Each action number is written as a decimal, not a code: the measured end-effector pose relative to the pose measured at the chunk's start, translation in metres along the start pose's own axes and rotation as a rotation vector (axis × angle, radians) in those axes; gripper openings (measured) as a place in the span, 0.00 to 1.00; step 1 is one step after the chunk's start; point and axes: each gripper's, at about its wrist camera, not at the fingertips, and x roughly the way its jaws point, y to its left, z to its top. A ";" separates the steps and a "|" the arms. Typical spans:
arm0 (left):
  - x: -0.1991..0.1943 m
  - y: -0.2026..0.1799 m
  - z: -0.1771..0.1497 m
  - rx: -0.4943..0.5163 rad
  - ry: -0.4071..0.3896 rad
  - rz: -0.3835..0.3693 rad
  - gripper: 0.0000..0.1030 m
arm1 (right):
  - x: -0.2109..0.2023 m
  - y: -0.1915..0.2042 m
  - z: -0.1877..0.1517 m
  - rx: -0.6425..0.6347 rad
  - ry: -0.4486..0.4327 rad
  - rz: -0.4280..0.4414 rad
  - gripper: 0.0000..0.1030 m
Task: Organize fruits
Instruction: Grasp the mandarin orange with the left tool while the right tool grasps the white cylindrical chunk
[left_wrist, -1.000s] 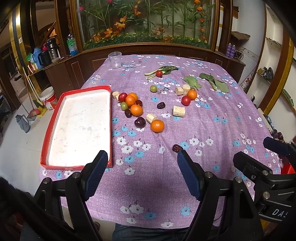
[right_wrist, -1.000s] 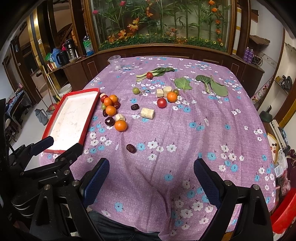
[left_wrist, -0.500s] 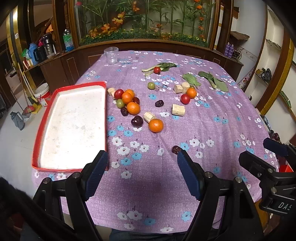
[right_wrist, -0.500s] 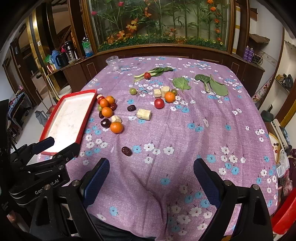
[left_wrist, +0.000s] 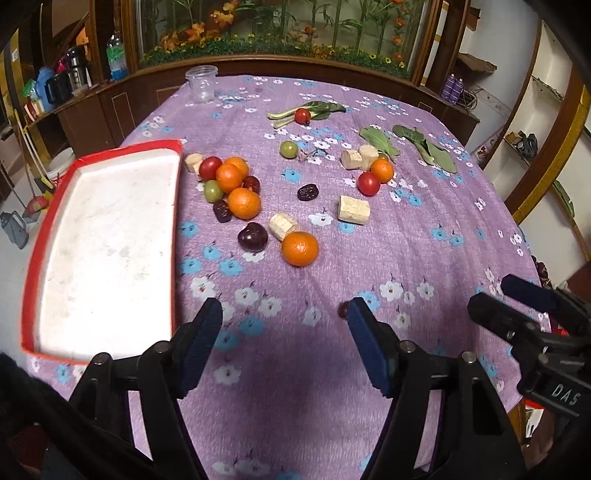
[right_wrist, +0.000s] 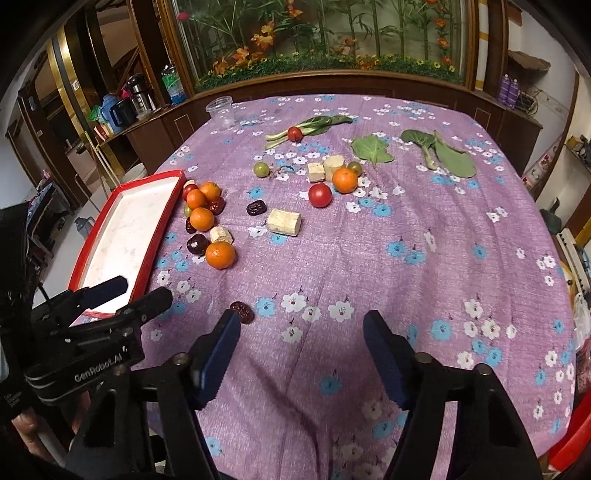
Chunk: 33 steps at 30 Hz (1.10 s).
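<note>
Fruits lie scattered over a purple flowered tablecloth, most of them in a cluster just beside the right wall of a red-rimmed white tray: three oranges, a red tomato, a green one, some dark dates and a dark plum. Nearest of that cluster is a lone orange, touching a pale cut chunk. Farther back a second group holds an orange, a red tomato and more pale chunks, with green leaves behind and a clear plastic cup near the far edge. One date lies apart on the near cloth, just past the tip of the right gripper's left finger. The left gripper and right gripper both hover over bare cloth, jaws closing from a wide spread, with nothing between them. The tray is white inside with faint stains.
</note>
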 end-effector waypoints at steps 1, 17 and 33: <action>0.005 -0.001 0.003 0.003 0.005 0.003 0.67 | 0.003 -0.001 0.001 0.000 0.004 0.003 0.66; 0.056 -0.001 0.031 -0.001 0.062 -0.018 0.63 | 0.049 -0.011 0.028 0.016 0.045 0.024 0.65; 0.077 -0.004 0.035 0.007 0.095 0.001 0.58 | 0.081 -0.014 0.048 0.019 0.066 0.038 0.65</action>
